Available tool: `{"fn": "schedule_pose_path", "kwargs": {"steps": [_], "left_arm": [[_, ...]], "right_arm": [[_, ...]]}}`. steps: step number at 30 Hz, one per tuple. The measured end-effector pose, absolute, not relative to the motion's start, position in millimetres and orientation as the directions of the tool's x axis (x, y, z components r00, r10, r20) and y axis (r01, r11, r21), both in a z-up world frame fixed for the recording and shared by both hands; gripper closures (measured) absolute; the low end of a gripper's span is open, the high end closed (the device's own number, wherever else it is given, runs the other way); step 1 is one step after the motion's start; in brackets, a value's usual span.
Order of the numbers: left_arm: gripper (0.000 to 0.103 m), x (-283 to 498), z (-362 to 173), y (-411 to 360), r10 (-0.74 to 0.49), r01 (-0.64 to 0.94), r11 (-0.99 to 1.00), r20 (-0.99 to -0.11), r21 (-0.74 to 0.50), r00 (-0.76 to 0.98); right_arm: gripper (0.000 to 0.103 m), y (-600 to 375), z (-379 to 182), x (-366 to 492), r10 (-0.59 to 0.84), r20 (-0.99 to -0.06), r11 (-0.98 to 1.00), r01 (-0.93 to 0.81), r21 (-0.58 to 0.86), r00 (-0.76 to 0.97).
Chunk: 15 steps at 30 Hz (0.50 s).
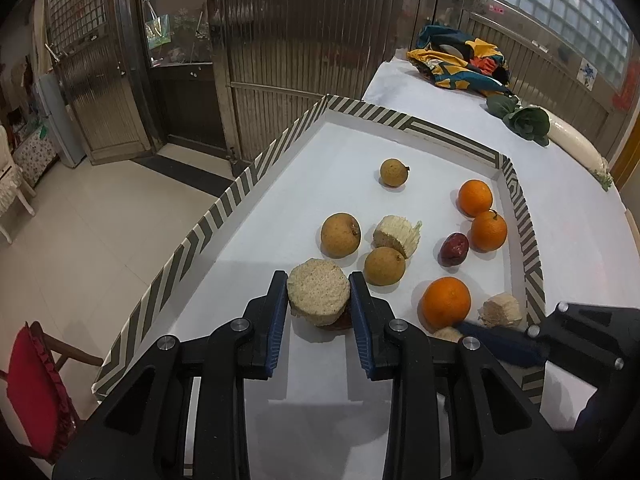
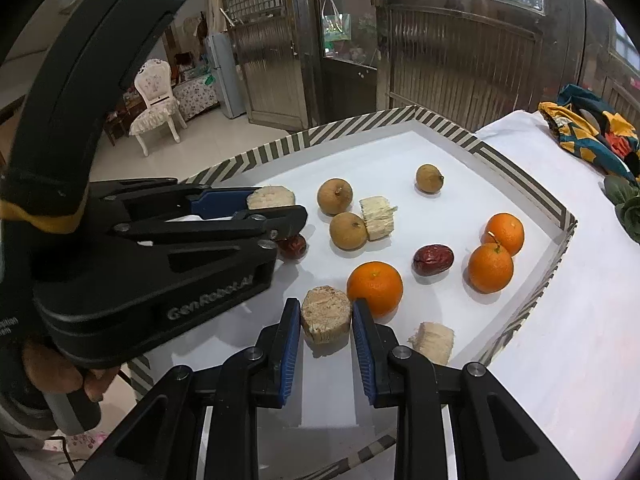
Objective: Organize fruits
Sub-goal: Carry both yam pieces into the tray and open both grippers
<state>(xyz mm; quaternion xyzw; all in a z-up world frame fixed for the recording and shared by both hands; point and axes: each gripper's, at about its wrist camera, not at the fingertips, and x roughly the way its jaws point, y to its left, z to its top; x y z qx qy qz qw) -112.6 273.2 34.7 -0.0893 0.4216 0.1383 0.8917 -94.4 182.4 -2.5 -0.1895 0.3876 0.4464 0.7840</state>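
Black gripper fingers with blue pads fill the bottom of both wrist views. Left gripper (image 1: 319, 300) is clenched on a pale, fibrous stem chunk (image 1: 318, 292), its cut face toward the camera; a dark red date (image 1: 340, 322) sits partly hidden just under and behind that chunk. Right gripper (image 2: 326, 320) grasps a second chunk (image 2: 326, 314) in the same way, pads against its flanks.

Taking the near orange (image 2: 375, 288) as landmark: the right gripper's chunk lies just left of it, almost touching. A third chunk (image 2: 433, 342) lies just to its right, toward the camera. Another date (image 2: 433, 259) sits near it, up and to the right, and two more oranges (image 2: 498, 252) sit touching each other beyond that date. Three brown round fruits (image 2: 348, 231) and a fourth chunk (image 2: 376, 217) lie up and to the left. Everything rests on a white tray floor with a striped rim (image 2: 524, 168).

In my judgement the chunks are light and fairly stiff but crumbly at the fibres, so a side grip across the flanks suits them, without hard squeezing. Oranges look heavier, smooth and apt to roll; take them across the widest part. Dates are small and glossy, likely to slip.
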Motion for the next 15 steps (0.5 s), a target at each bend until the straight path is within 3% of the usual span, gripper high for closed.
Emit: {"fn": "schedule_pose_path", "kwargs": {"steps": [8, 10, 12, 15], "left_arm": [[0.073, -113, 32, 273, 0.186, -0.344, 0.938, -0.784, -0.037, 0.593], [0.067, -114, 32, 273, 0.186, -0.348, 0.937, -0.785, -0.04, 0.591], [0.046, -115, 34, 272, 0.173, -0.346, 0.936, -0.78, -0.059, 0.601], [0.038, -120, 43, 266, 0.189, -0.343, 0.938, -0.753, -0.052, 0.631]], "right_arm": [[0.078, 188, -8, -98, 0.546, -0.786, 0.51, -0.859, 0.039, 0.289], [0.077, 185, -5, -98, 0.562, -0.78, 0.511, -0.857, 0.064, 0.277], [0.075, 180, -1, -96, 0.584, -0.768, 0.52, -0.848, 0.103, 0.264], [0.072, 167, 8, -95, 0.611, -0.743, 0.538, -0.832, 0.135, 0.274]]}}
